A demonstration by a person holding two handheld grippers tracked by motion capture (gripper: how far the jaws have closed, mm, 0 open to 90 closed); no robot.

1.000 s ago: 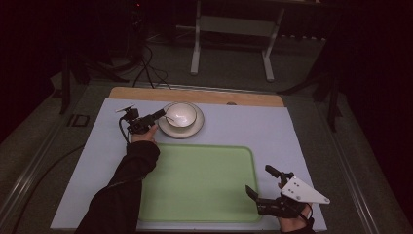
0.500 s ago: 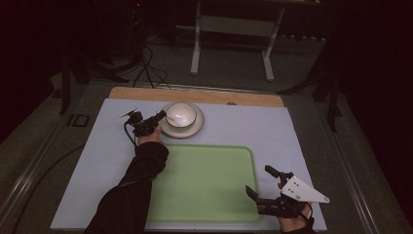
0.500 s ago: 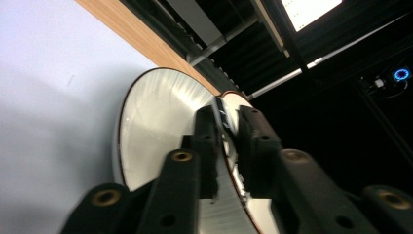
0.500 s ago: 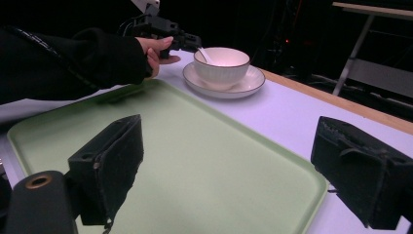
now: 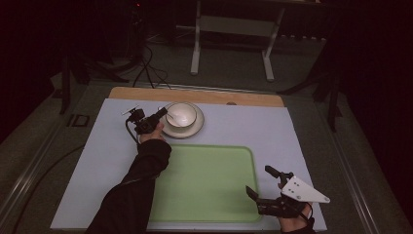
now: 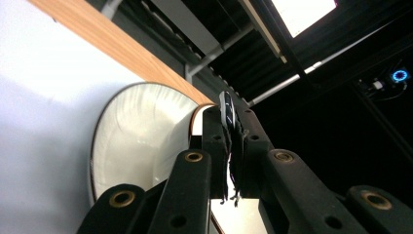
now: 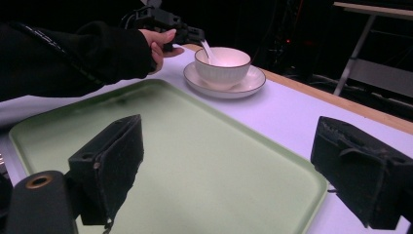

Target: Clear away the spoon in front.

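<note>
the left tool [image 5: 158, 116] is clenched on a spoon [image 7: 208, 51] handle, whose long axis slants down into the bowl [image 5: 181, 114] on its saucer [image 5: 195, 130] just beyond. the right tool [image 5: 258, 190] rests released, well apart, over the green tray [image 5: 204, 180] on the desk [image 5: 253, 122].

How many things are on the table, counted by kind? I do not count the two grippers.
Tray: 1
Bowl: 1
Saucer: 1
Spoon: 1
Total: 4
</note>
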